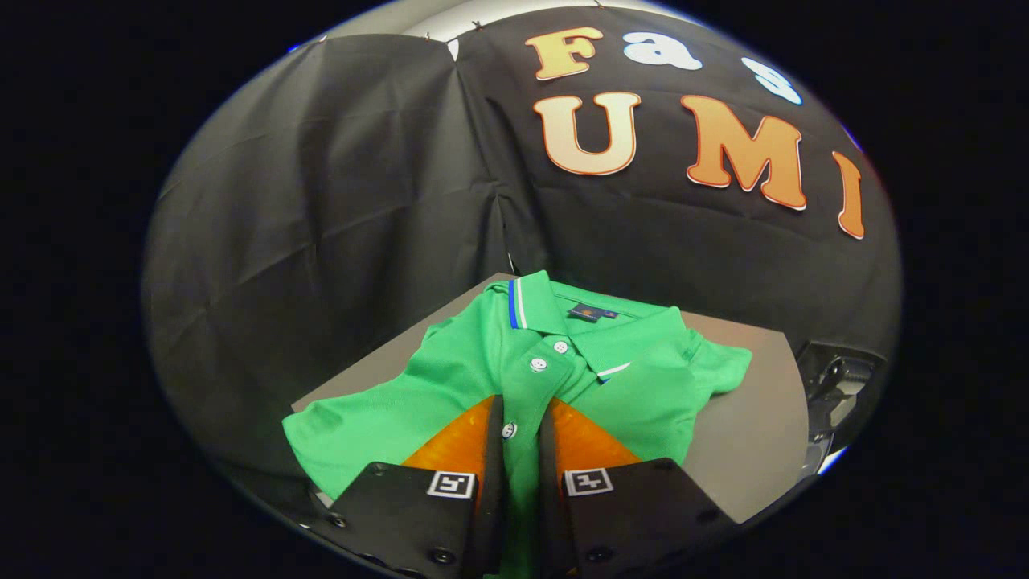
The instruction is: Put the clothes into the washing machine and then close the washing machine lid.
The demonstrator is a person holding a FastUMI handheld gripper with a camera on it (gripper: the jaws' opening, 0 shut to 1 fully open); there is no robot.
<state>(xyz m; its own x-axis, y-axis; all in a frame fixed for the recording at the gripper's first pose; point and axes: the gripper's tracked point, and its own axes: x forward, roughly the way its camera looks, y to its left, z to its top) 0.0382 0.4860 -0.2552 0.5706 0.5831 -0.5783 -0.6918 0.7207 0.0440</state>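
Note:
A green polo shirt (482, 378) lies spread on a grey table (748, 418), its collar with a blue and white stripe pointing away from me toward the booth wall. My gripper (522, 402) is down on the shirt's front. Its two fingers stand close together on either side of the button placket, and a narrow strip of green cloth with one white button is pinched between them. The rest of the shirt still lies flat, one sleeve reaching out to the right and the body to the left.
Black cloth walls stand close behind and to the left of the table. Past the table's right edge sits a dark glossy object (836, 394), too cut off to identify. Bare table surface shows to the right of the shirt.

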